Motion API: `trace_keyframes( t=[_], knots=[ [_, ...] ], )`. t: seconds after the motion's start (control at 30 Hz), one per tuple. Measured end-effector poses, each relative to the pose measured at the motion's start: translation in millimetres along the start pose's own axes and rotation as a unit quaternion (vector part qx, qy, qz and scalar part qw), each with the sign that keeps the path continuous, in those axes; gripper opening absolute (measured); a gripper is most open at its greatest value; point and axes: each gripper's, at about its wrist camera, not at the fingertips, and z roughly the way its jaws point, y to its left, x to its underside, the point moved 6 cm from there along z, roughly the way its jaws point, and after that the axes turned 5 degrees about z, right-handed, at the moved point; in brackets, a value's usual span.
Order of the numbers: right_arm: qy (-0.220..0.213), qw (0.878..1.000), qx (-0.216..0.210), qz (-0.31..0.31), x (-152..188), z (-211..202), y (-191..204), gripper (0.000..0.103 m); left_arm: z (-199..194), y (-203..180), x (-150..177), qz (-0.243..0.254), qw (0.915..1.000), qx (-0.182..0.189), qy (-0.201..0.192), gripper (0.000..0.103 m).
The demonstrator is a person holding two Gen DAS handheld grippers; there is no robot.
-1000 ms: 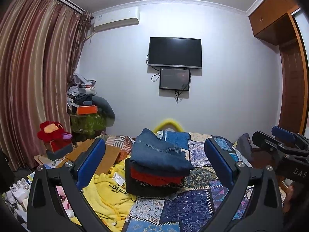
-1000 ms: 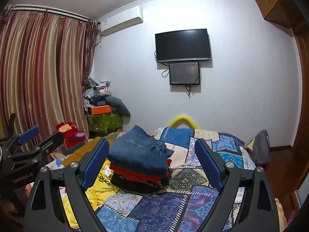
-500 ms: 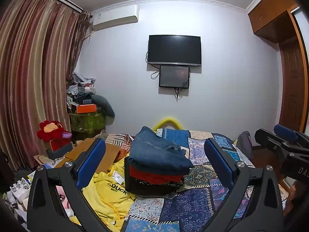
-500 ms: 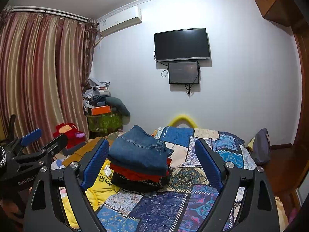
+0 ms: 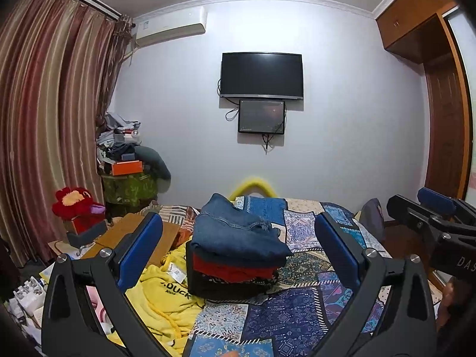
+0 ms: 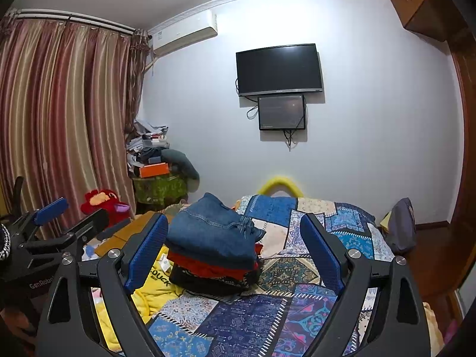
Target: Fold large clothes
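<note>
Resting on the patchwork bedspread (image 5: 297,321), a stack of folded clothes (image 5: 235,255) sits ahead of the left gripper (image 5: 238,247), framed between its blue pads, which stand wide apart and touch nothing. Folded jeans (image 6: 212,232) top the stack, above a red garment (image 6: 208,267) and a black one at the bottom; their long axis runs away from the tools toward the far wall, the far end raised. The right gripper (image 6: 235,247) also stands wide and empty, the stack ahead and slightly toward its left pad. A yellow hoodie (image 5: 160,291) lies crumpled just left of the stack.
</note>
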Motion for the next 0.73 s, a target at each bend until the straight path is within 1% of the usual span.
trace_keyframes(
  t=[0.17, 0.6, 0.73],
  knots=[
    [-0.001, 1.0, 0.001, 0.001, 0.1, -0.3, -0.6, 0.089, -0.1, -3.9, 0.8, 0.004, 1.0, 0.001, 0.001, 0.103],
    [0.001, 1.0, 0.003, 0.006, 1.3, 3.2, 0.1, 0.089, 5.2, 1.4, 3.4, -0.016, 0.9998, 0.006, 0.013, 0.103],
    [0.003, 1.0, 0.004, 0.006, 1.7, 4.6, 0.8, 0.089, 4.8, 0.8, 4.9, -0.014, 0.9998, 0.003, 0.014, 0.103]
  ],
)
